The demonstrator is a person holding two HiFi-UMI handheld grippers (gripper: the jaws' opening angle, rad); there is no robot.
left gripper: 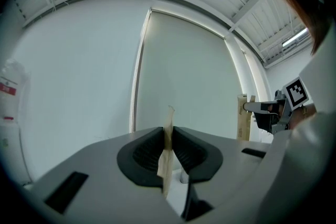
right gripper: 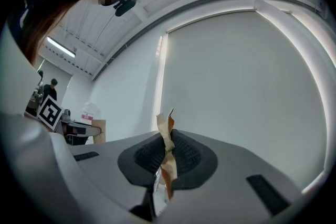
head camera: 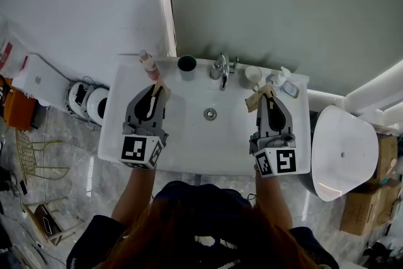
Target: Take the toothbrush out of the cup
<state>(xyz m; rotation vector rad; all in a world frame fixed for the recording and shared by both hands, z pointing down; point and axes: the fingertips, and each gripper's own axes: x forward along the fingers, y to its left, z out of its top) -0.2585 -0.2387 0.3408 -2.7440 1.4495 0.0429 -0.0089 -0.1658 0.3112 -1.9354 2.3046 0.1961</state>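
Note:
Over the white sink point(head camera: 189, 148), my left gripper point(head camera: 157, 92) is shut on a thin tan paper strip point(head camera: 158, 85) that stands edge-on between its pads point(left gripper: 168, 136). My right gripper point(head camera: 267, 97) is shut on a torn tan and orange piece of paper wrapper point(head camera: 254, 101), which sticks up crumpled from its pads point(right gripper: 167, 134). A dark cup point(head camera: 187, 63) stands on the sink's back rim, left of the faucet point(head camera: 220, 69). A small white cup point(head camera: 253, 75) stands right of the faucet. I see no toothbrush in any view.
A pink bottle point(head camera: 149, 64) stands at the back left of the sink and a pump bottle point(head camera: 286, 82) at the back right. The drain point(head camera: 210, 114) lies mid-basin. A white toilet point(head camera: 343, 151) is at the right. White round appliances point(head camera: 88, 103) sit on the floor at the left.

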